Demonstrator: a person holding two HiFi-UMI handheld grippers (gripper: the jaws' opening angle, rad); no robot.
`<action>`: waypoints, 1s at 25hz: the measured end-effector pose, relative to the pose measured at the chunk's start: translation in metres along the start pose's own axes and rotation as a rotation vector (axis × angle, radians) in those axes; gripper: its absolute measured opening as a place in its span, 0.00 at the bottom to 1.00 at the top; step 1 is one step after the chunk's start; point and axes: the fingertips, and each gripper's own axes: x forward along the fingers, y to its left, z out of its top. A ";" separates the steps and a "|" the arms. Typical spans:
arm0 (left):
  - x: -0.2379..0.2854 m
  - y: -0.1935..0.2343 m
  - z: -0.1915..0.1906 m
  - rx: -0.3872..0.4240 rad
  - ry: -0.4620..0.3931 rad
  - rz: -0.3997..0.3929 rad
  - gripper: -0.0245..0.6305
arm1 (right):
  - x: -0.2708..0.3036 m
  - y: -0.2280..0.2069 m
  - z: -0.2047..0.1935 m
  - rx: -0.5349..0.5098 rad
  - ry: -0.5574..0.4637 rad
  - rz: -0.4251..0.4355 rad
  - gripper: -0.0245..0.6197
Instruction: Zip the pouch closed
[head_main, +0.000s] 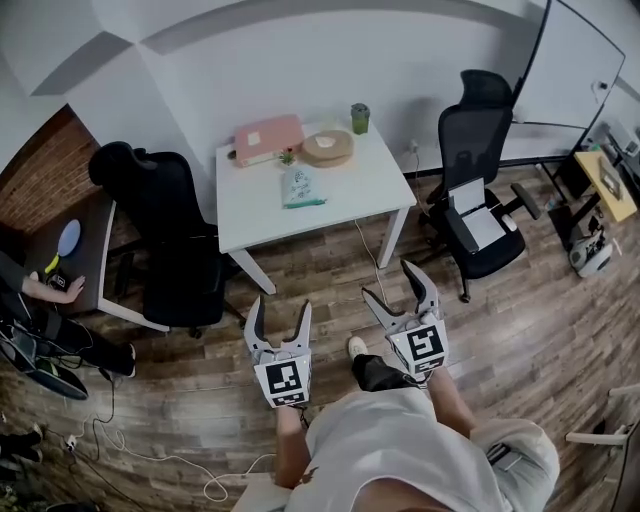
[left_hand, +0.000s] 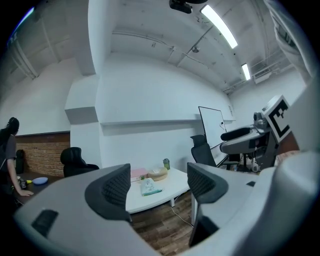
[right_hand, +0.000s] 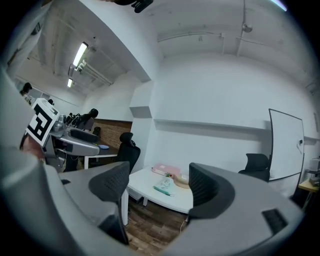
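**Two sets of jaws wide, nothing in either**

Zipping has not begun; I judge this to be the approach step. At lower centre of the head view, the left gripper (head_main: 280, 318) is held level with its jaws spread fully and only air between them. Just to its right, the right gripper (head_main: 392, 285) is the same, wide open and empty. Both are well apart from the white table (head_main: 380, 190) at upper centre, and each gripper view looks across bare floor to it.

The pale pouch (head_main: 300, 187) with green print lies near the middle of the table, and I take it to be the task's thing. Whether its zip stands open is too small to tell. The next move calls for walking both grippers up to the table. One would then pin the pouch near the zip's end while the other pinches the small pull.

Left to right on the table:
- A flat pink case (head_main: 268, 138) sits at the back left, contents unseen.
- The pouch lies in front of it.
- A round tan basket-like piece (head_main: 328, 148) is behind the pouch, its inside unreadable.
- A green cup (head_main: 360, 117) stands at the back right corner, contents hidden.
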 end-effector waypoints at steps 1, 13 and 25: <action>0.008 0.002 0.002 0.002 -0.001 0.003 0.57 | 0.007 -0.005 0.000 0.001 0.001 0.002 0.61; 0.101 0.021 0.019 0.011 0.007 0.042 0.57 | 0.094 -0.067 0.002 0.011 -0.013 0.042 0.61; 0.178 0.026 0.020 0.026 0.036 0.097 0.57 | 0.168 -0.116 -0.012 0.025 -0.007 0.112 0.61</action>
